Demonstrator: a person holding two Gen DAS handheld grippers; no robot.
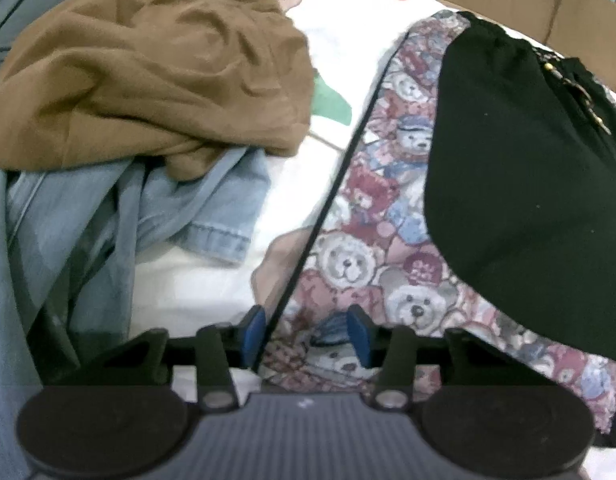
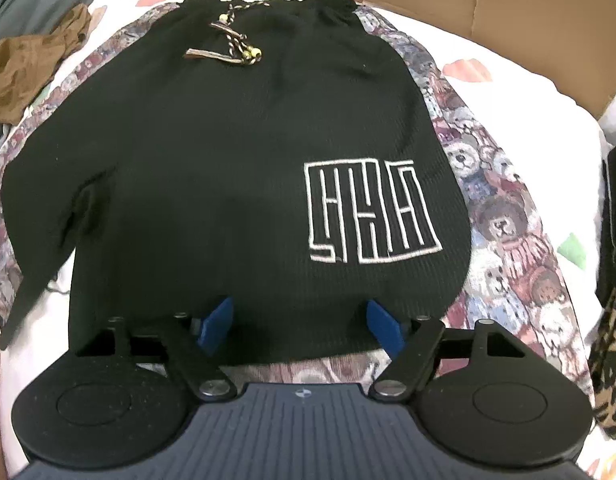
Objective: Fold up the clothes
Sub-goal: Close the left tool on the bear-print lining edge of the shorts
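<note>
Two grippers hover low over a bed covered by a white sheet (image 2: 508, 92) with coloured shapes. The black garment (image 2: 228, 160), with a white maze-like emblem (image 2: 368, 212) and a beaded drawstring (image 2: 232, 46) at its far edge, lies spread flat on top of a teddy-bear print fabric (image 2: 504, 220) whose patterned border shows along both sides. The right gripper (image 2: 302, 326) sits at the near hem of the black garment, its blue fingers (image 2: 216, 324) spread apart with the cloth lying between them, not pinched. The left gripper (image 1: 306, 336) is at the edge of the teddy-bear fabric, just beside its dark trim line; its fingers (image 1: 358, 334) are also released, holding nothing. To the left lies a crumpled brown garment (image 1: 156, 76) heaped on a light denim piece (image 1: 196, 208). A cardboard box wall (image 2: 488, 12) rises beyond the bed, and a leopard-print item (image 2: 612, 340) shows at the right edge.
</note>
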